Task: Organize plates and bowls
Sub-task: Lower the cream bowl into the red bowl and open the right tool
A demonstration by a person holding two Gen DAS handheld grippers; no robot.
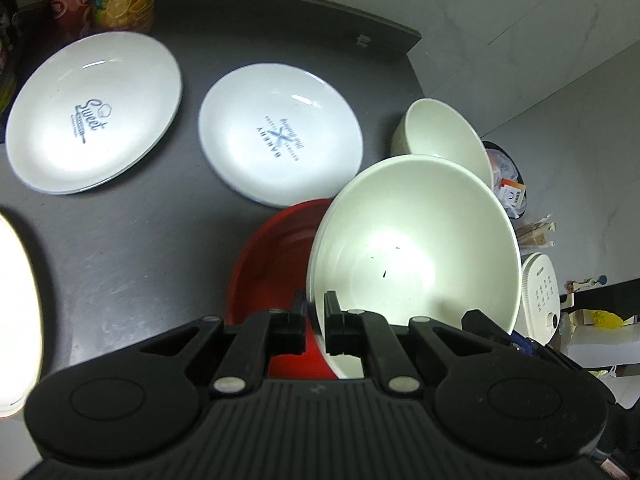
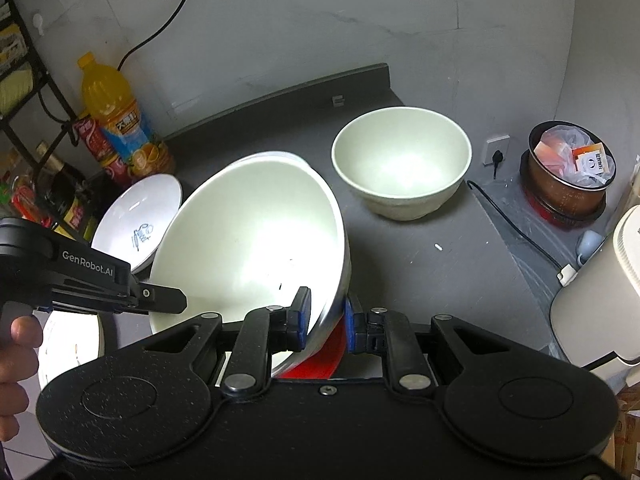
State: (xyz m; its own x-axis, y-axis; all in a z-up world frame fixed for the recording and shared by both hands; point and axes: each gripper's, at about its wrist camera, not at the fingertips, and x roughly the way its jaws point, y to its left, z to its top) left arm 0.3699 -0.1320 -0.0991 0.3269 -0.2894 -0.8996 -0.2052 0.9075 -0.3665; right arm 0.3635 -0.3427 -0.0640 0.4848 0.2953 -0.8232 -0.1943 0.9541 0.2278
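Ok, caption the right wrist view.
Both grippers, right gripper and left gripper, grip a tilted cream bowl over the dark counter.

1. Left gripper (image 1: 316, 312): all black plastic, with two big round bumps on a ribbed body.
2. Four flat black link arms on it, with shiny silver pins at the joints.
3. Short, blocky black fingers (image 1: 335, 322) at the front.
4. Right gripper (image 2: 326, 320): black too, speckled, with the same round bumps and silver pins.
5. Bright blue pads (image 2: 304, 314) on its fingers.
6. One small screw in the middle of its body.
7. White words "GenRobot.AI" on the side of the left gripper, seen from the right camera.
8. A bare hand (image 2: 16, 360) at the picture's left edge; sleeve not in view.
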